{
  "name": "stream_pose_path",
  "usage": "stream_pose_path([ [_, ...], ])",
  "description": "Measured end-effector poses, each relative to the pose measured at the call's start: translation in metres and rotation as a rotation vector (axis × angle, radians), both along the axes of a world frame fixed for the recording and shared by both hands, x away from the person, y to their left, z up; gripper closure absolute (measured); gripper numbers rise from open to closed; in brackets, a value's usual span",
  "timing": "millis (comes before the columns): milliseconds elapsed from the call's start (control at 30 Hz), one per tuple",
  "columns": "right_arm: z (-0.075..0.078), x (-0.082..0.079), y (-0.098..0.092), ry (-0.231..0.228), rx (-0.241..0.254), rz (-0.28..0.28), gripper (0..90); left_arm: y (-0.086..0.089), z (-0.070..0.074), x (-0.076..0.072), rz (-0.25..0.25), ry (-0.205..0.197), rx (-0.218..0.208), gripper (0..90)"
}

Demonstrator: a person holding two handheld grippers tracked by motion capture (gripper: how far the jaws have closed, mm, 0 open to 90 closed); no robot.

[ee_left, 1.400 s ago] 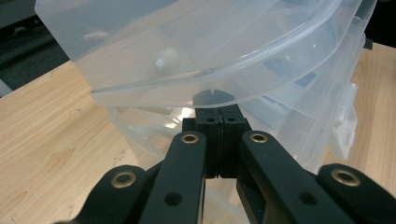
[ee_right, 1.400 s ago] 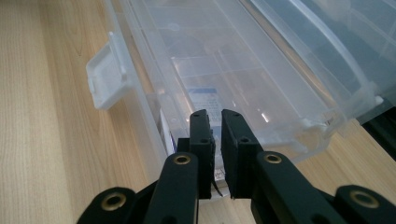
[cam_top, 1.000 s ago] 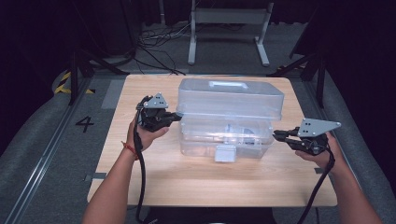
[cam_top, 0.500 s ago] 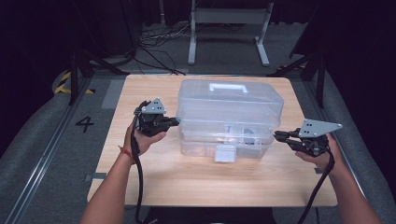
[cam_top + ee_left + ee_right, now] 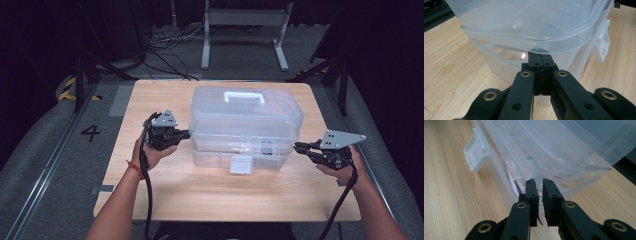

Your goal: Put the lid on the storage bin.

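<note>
A clear plastic storage box [image 5: 245,120] with a white handle [image 5: 244,96] and a front latch [image 5: 241,164] stands on the middle of the wooden table [image 5: 160,95]. My left gripper [image 5: 188,134] is at the box's left end. Seen along its jaws, the left gripper [image 5: 540,53] is shut, and its tips sit right under the overhanging lid rim of the box [image 5: 524,25]. My right gripper [image 5: 296,146] is at the box's right end. The right gripper [image 5: 537,181] has its jaws almost together with nothing between them, tips close to the wall of the box [image 5: 536,145].
Bare wood lies in front of the box and at both sides. A grey metal stand [image 5: 245,20] and cables lie on the floor beyond the table. A "4" [image 5: 91,132] is marked on the floor at the left.
My left gripper has shifted slightly toward the table's front along the box's left end. The right gripper and the box have stayed put.
</note>
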State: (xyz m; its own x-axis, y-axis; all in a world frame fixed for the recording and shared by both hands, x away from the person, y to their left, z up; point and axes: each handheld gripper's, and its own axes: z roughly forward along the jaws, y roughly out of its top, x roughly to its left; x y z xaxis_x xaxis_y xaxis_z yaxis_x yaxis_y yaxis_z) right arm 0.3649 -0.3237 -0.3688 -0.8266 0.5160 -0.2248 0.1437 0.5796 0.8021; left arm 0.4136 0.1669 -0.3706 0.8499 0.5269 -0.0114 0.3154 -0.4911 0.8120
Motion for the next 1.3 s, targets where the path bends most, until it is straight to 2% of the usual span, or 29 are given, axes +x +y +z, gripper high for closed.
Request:
stream_pose_path([
  [400, -0.007, -0.001, -0.003, 0.032, -0.016, -0.010, 82.3, -0.001, -0.010, -0.006, -0.010, 0.011, 0.062, 89.9],
  [700, -0.013, 0.000, -0.003, 0.053, -0.034, -0.020, 82.0, -0.001, -0.015, -0.009, -0.010, 0.018, 0.083, 89.9],
  [767, -0.014, 0.000, -0.003, 0.049, -0.038, -0.021, 82.1, -0.001, -0.015, -0.010, -0.019, 0.017, 0.108, 89.9],
  [867, -0.016, 0.000, -0.003, 0.041, -0.042, -0.040, 83.8, -0.001, -0.015, -0.011, -0.019, 0.014, 0.115, 89.9],
  [900, -0.018, 0.000, -0.004, 0.054, -0.035, -0.041, 83.9, -0.002, -0.015, -0.012, -0.018, 0.012, 0.126, 89.9],
  [1300, -0.020, 0.000, 0.000, 0.074, -0.058, -0.034, 82.8, -0.003, -0.017, -0.015, -0.023, 0.013, 0.140, 89.9],
])
